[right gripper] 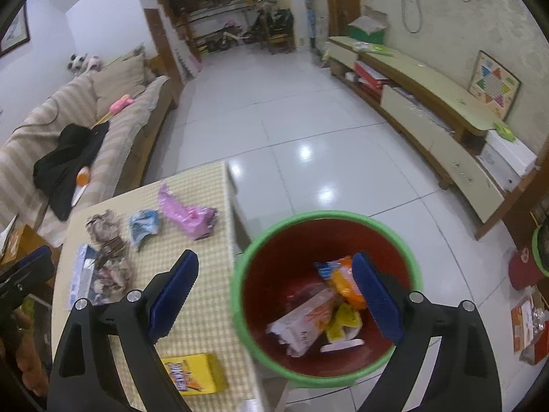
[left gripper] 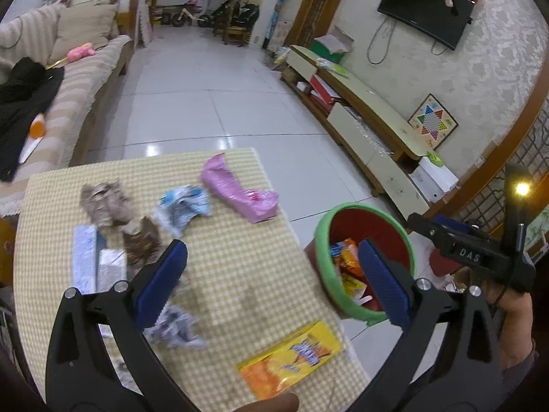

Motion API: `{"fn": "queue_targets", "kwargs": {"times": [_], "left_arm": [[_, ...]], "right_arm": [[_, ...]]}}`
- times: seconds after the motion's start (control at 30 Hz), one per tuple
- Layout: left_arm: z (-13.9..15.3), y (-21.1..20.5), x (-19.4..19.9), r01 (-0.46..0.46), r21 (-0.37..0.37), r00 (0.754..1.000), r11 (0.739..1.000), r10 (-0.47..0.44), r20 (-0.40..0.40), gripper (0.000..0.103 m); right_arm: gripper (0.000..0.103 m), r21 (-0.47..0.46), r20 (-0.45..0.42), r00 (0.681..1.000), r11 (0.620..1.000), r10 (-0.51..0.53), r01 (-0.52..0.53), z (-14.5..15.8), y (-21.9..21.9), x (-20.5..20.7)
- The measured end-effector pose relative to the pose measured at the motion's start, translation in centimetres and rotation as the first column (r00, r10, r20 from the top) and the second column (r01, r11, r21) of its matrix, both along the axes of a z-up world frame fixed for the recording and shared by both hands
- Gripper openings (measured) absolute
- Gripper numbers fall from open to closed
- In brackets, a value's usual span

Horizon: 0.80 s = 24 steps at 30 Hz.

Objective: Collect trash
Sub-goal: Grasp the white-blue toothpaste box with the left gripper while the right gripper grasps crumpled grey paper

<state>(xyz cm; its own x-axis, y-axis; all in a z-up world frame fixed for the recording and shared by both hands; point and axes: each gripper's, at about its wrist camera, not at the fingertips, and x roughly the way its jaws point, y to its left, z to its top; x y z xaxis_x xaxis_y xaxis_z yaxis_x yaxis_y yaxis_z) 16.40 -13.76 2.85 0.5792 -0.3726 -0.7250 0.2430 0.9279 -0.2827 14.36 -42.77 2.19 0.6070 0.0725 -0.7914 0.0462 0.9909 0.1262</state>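
Your left gripper [left gripper: 271,267] and right gripper [right gripper: 274,288] both stood wide open, empty, beside the green-rimmed bin [right gripper: 240,309].

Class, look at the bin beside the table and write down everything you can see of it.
The bin is a round, upright bucket, dark red inside with a bright green rim, apparently plastic. It stands on the white tiled floor just off the table's edge, open-topped with no lid. Inside lie several wrappers: an orange packet, a pale crumpled bag and a yellow scrap. It is far from full. Nothing outside visibly touches it.
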Motion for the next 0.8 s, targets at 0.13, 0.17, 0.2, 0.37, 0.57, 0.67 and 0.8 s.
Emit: {"fn": "queue_targets", "kwargs": {"times": [0.13, 0.17, 0.2, 0.37, 0.57, 0.67, 0.8], "left_arm": [[-0.4, 3.0, -0.9, -0.04, 0.018, 0.999, 0.999, 0.04, -0.008, 0.098], [-0.5, 3.9, -1.2, -0.052, 0.019, 0.999, 0.998, 0.052, -0.01, 0.098], [-0.6, 4.6, -1.3, -0.061, 0.02, 0.998, 0.998, 0.062, -0.013, 0.098], [-1.5, 8.6, -2.3, -0.127, 0.027, 0.991, 0.992, 0.128, -0.034, 0.098], [-3.4, 12.4, -3.1, -0.181, 0.067, 0.979, 0.981, 0.186, -0.079, 0.098], [-4.7, 13.7, -3.1, -0.188, 0.079, 0.975, 0.979, 0.196, -0.108, 0.098], [-5.8, 14.9, -2.8, -0.193, 0.087, 0.97, 0.977, 0.203, -0.13, 0.098]], "right_arm": [[0.088, 0.001, -0.016, 0.997, 0.997, 0.073, -0.073, -0.5, 3.3, 0.2], [0.088, -0.003, -0.019, 0.996, 0.996, 0.088, -0.088, -0.5, 4.0, 0.2], [0.088, -0.01, -0.022, 0.993, 0.994, 0.112, -0.113, -0.7, 5.0, 0.1], [0.088, -0.01, -0.05, 0.976, 0.977, 0.211, -0.212, -2.0, 9.0, -0.8], [0.088, -0.034, -0.092, 0.94, 0.943, 0.328, -0.332, -4.1, 13.6, -2.0], [0.088, -0.05, -0.106, 0.924, 0.926, 0.368, -0.374, -5.0, 15.4, -2.1], [0.088, -0.051, -0.12, 0.895, 0.897, 0.431, -0.439, -6.2, 18.1, -2.2]]}}
